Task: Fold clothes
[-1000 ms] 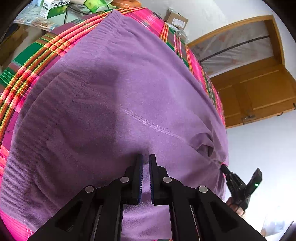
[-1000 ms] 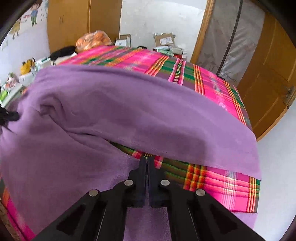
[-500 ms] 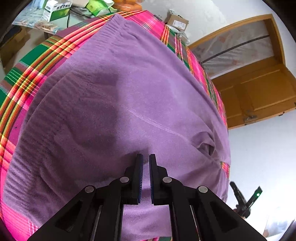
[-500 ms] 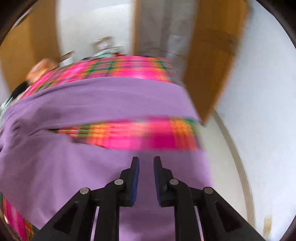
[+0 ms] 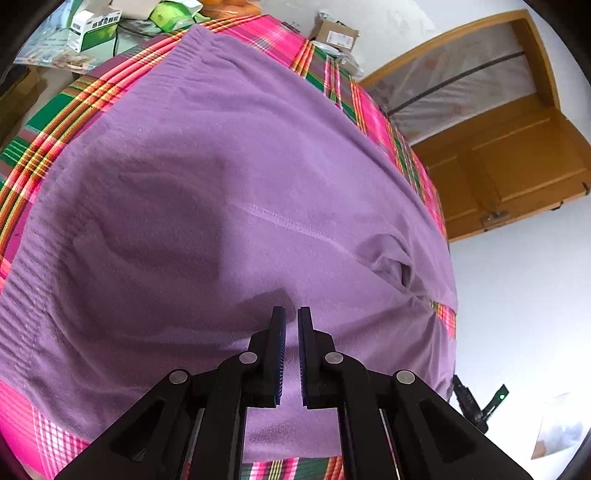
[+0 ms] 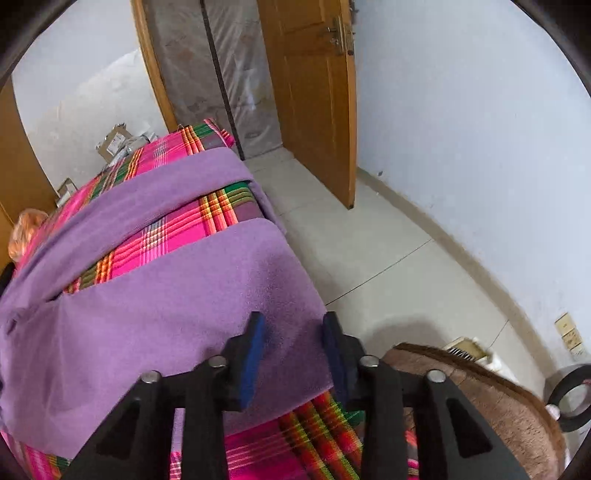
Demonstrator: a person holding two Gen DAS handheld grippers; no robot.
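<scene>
Looking along our left gripper (image 5: 291, 314), we saw its fingers nearly pressed together with only a thin slit between the pads and no cloth in it. It hung just above the purple garment (image 5: 229, 192), which lay spread over the pink plaid bedcover (image 5: 59, 122). The garment's long axis ran away from the gripper toward the far end of the bedcover, where a ribbed hem pointed at a green and white box (image 5: 94, 31) and a cardboard parcel (image 5: 334, 35) past the bedcover's far edge. A stitched seam crossed the cloth on a slant, and beside it the fabric bunched into a dark pucker (image 5: 402, 269) near the bedcover's door-side edge. A wooden door (image 5: 517, 173) stood beyond that edge. Low by that same edge we could just make out the other gripper.

Through the right wrist camera, our right gripper (image 6: 293, 326) was spread wide, holding nothing, its fingers straddling the near corner of the purple garment (image 6: 177, 306) from above. Two purple legs reached away toward the doorway, with a wedge of plaid bedcover (image 6: 173, 236) bare between them. Off the bedcover's near corner lay a brown fuzzy cloth (image 6: 491, 402), a black tape roll (image 6: 570, 400) beside it, and tiled floor (image 6: 362, 251) leading to the open wooden door (image 6: 314, 92).
</scene>
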